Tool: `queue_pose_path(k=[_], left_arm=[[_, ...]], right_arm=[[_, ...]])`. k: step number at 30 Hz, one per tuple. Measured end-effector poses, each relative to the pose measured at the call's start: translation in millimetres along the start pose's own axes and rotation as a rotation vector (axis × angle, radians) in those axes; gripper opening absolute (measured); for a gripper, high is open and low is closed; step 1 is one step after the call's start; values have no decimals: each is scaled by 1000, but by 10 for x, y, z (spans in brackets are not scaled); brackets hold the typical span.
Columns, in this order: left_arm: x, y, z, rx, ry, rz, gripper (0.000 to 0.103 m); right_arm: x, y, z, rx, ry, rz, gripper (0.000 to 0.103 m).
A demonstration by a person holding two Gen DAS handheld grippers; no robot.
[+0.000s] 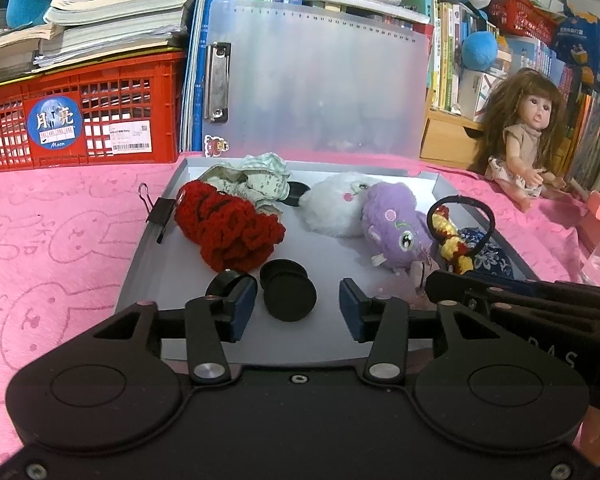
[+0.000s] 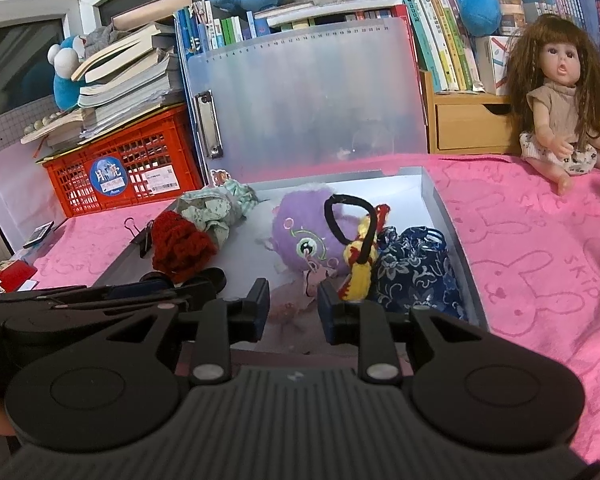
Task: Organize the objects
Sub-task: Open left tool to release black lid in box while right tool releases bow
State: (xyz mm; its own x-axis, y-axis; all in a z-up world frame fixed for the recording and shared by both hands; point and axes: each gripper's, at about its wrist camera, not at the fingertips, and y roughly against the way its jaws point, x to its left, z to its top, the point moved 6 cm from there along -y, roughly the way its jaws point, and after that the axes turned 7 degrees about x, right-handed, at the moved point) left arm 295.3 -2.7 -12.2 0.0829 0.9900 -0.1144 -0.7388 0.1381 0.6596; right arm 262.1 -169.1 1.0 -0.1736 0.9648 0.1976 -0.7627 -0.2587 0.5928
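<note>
An open grey case (image 1: 148, 264) with a translucent lid (image 1: 320, 80) holds a red crocheted piece (image 1: 228, 228), a green-patterned cloth (image 1: 260, 180), a white plush (image 1: 336, 208), a purple plush (image 1: 396, 216), a black hair band with a yellow-red knit (image 1: 456, 240) and a blue floral cloth (image 1: 488, 256). My left gripper (image 1: 298, 312) is open over the case's near end. A black round disc (image 1: 288, 292) lies between its fingertips, untouched. My right gripper (image 2: 294, 312) is open too, just before the purple plush (image 2: 308, 236), above a pale pink scrap (image 2: 288, 308).
A black binder clip (image 1: 160, 208) grips the case's left rim. A red crate (image 1: 80, 120) under stacked books (image 1: 112, 12) stands at back left. A doll (image 1: 528, 136) sits at back right against bookshelves. A pink towel (image 1: 52, 248) covers the surface.
</note>
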Motion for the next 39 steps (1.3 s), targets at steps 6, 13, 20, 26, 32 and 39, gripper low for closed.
queue_pose_path(k=[6, 13, 20, 26, 32, 39], left_arm=[[-5, 50, 21, -9, 10, -3, 57], [33, 149, 26, -28, 10, 7, 70], [34, 291, 38, -55, -10, 40, 79], [47, 363, 45, -60, -6, 36, 84], [51, 391, 38, -61, -6, 40, 88], [67, 442, 23, -72, -5, 49, 95]], right_arm=[[-18, 53, 10, -12, 3, -6, 49], [-47, 127, 19, -27, -3, -16, 59], [-34, 229, 32, -42, 3, -28, 64], [-47, 294, 42, -56, 3, -27, 69], [-64, 338, 40, -64, -7, -23, 74], [-93, 376, 37, -75, -20, -27, 84]])
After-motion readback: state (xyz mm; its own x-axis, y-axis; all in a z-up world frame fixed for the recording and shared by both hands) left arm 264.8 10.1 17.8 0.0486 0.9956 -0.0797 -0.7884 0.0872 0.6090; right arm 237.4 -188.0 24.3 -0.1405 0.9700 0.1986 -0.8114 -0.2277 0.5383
